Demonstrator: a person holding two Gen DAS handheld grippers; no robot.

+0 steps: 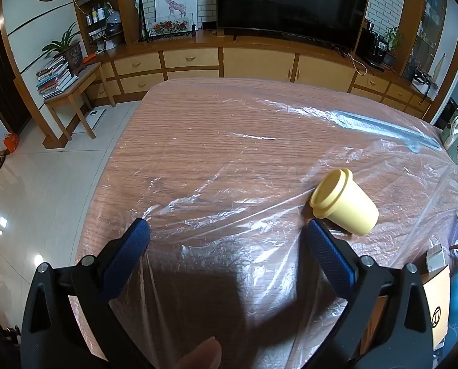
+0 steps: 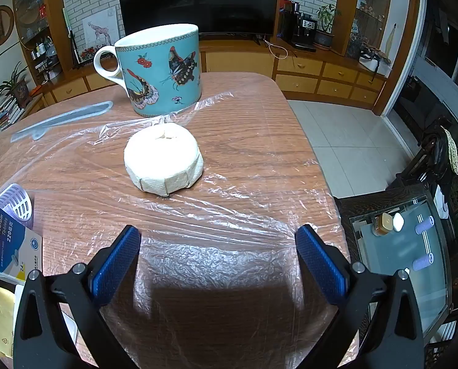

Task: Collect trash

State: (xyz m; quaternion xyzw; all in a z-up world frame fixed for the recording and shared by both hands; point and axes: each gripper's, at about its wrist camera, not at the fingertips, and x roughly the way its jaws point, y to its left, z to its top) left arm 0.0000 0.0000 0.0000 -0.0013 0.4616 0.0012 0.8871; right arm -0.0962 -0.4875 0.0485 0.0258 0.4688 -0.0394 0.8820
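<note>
A yellow plastic cup (image 1: 344, 203) lies on its side on the plastic-covered wooden table (image 1: 216, 141), just beyond my left gripper's right fingertip. My left gripper (image 1: 227, 230) is open and empty above the table. In the right wrist view a white roll of tissue (image 2: 164, 163) lies flat on the table (image 2: 259, 141), ahead of my right gripper (image 2: 218, 236), which is open and empty. A clear plastic sheet (image 2: 216, 215) covers the table under both grippers.
A teal butterfly mug (image 2: 161, 73) stands behind the tissue roll. A medicine box (image 2: 4, 246) and a lilac perforated container (image 2: 15, 204) lie at the left. A grey comb-like item (image 2: 65, 118) lies under the plastic. The table's right edge drops to the floor and a glass side table (image 2: 404, 255).
</note>
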